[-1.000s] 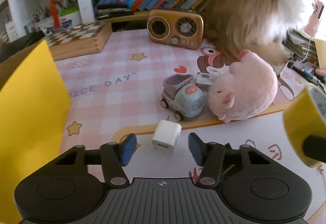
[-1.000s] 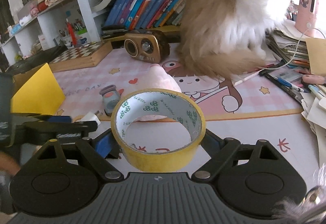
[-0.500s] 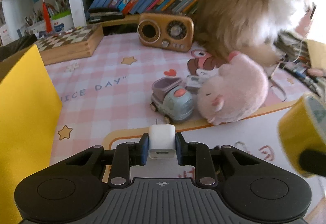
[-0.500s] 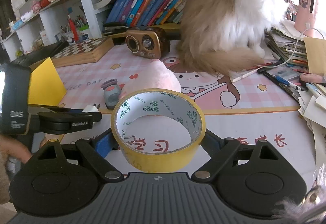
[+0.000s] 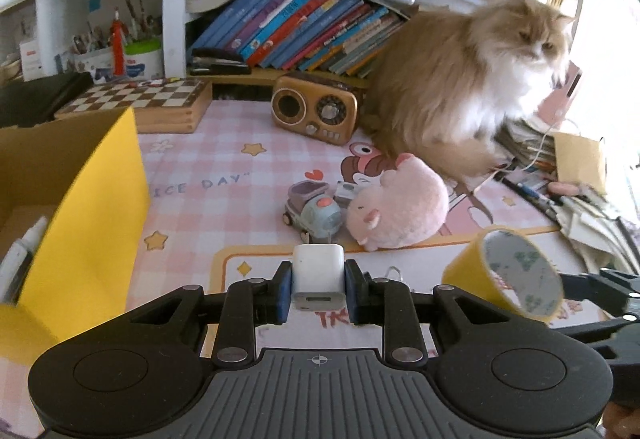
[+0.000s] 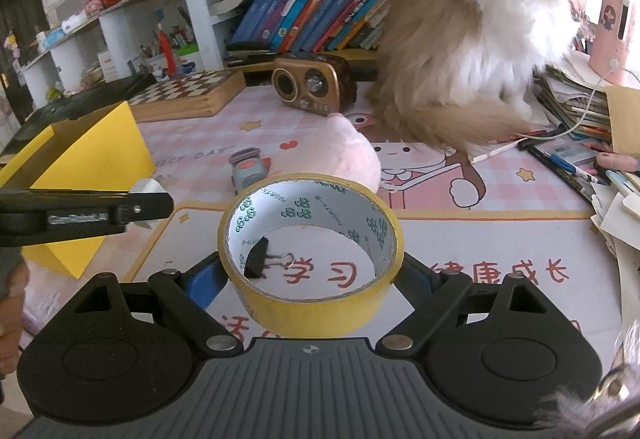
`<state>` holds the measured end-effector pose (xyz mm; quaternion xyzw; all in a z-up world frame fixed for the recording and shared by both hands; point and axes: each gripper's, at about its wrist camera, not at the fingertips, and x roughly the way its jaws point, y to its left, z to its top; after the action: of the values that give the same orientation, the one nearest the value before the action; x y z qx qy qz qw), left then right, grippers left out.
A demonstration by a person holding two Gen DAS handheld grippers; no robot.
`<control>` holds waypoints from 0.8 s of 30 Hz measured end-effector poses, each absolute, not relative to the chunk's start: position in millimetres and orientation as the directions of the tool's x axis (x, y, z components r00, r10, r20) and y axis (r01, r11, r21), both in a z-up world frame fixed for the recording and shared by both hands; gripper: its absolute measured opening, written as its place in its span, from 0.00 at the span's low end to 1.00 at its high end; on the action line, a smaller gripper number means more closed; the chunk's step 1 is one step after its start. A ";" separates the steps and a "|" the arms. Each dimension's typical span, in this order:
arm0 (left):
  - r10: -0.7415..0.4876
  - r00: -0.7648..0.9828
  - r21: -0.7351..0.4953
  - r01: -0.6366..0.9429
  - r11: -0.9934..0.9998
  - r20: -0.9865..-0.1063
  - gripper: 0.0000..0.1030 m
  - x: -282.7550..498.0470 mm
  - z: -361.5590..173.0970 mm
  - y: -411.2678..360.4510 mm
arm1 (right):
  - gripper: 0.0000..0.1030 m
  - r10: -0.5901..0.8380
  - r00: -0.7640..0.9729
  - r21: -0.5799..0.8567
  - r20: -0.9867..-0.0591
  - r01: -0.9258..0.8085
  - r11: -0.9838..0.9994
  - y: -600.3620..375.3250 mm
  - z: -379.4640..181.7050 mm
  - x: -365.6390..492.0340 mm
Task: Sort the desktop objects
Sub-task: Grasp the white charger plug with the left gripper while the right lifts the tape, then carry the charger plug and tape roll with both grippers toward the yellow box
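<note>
a pink checked desk mat (image 5: 224,167) covers the whole work surface, printed with stars and cartoon figures. at the back of it sits a big fluffy ginger-and-white cat (image 5: 472,79), in front of a shelf of leaning books (image 5: 296,27). to the left stands an open yellow box (image 5: 92,199), cardboard brown inside, with a pen-like thing lying in it. behind the box is a wooden chessboard (image 5: 148,99), and beside the cat a small brown retro radio (image 5: 314,111).

near the middle of the mat lies a pink plush pig (image 5: 400,207) on its side, touching a little grey-blue toy truck (image 5: 312,211) on its left. a heap of papers and pens (image 6: 576,155) crowds the right edge.

the right gripper (image 6: 312,271) is clamped on a roll of yellow tape (image 6: 310,251), jaws spread wide against its outer sides, the roll held clear above the mat with its hole facing up and forward. through the hole a black binder clip (image 6: 260,259) shows lying on the mat below.

the left gripper (image 5: 318,285) is closed tight on a small white charger block (image 5: 318,275), blue pads pressed on both its sides, port end facing the camera, prongs pointing away. the block is off the mat, held just right of the yellow box and to the left of the tape roll.
</note>
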<state>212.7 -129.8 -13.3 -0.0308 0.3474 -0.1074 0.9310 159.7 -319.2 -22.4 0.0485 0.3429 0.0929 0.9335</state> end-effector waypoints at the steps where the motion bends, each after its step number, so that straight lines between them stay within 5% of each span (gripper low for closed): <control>1: -0.225 0.737 -0.138 0.178 0.974 -0.638 0.24 208.2 -11.7 -128.0 | 0.85 0.209 0.747 0.151 -0.632 -0.146 0.978 -318.0 -21.8 157.4; 24: -0.265 0.747 -0.189 0.187 0.964 -0.610 0.24 136.6 -4.7 -76.8 | 0.85 0.187 0.745 0.111 -0.641 -0.152 0.982 -270.4 -9.1 106.6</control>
<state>136.6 -76.8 -4.7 -0.0579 0.3344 -0.1212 0.9328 106.6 -270.4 -9.1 0.0257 0.3456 0.0909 0.9336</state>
